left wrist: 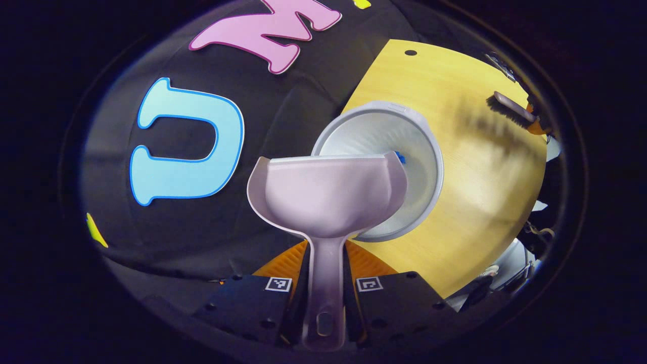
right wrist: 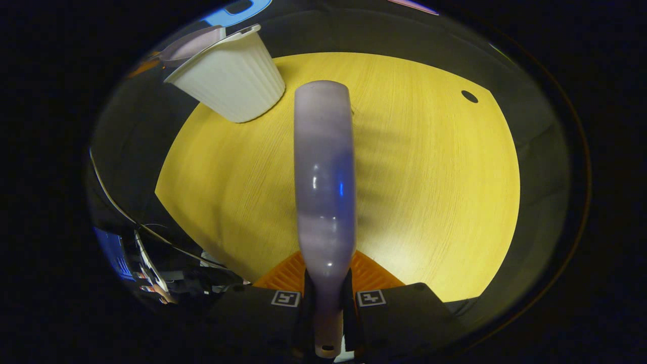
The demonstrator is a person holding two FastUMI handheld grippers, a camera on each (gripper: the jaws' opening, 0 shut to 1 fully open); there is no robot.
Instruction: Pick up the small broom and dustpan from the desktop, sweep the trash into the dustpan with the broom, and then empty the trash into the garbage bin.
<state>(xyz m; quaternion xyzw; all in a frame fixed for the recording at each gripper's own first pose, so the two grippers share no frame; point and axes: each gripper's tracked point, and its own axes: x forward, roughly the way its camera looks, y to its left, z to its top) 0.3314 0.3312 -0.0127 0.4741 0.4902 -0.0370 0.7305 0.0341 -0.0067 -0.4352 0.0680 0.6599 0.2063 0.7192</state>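
A round hole [right wrist: 469,96] pierces the yellow wooden tabletop [right wrist: 434,202] near its far edge; cables [right wrist: 151,227] hang beside the table.

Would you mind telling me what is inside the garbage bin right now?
A small blue scrap shows inside the garbage bin. The dustpan, held over it, hides the near part of the bin's interior.

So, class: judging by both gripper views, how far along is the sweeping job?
Done: both tools are picked up and the desktop looks swept. In hand: the left gripper holds the dustpan over the garbage bin, where a blue scrap lies; the right gripper holds the broom. Left: perhaps finishing the tip.
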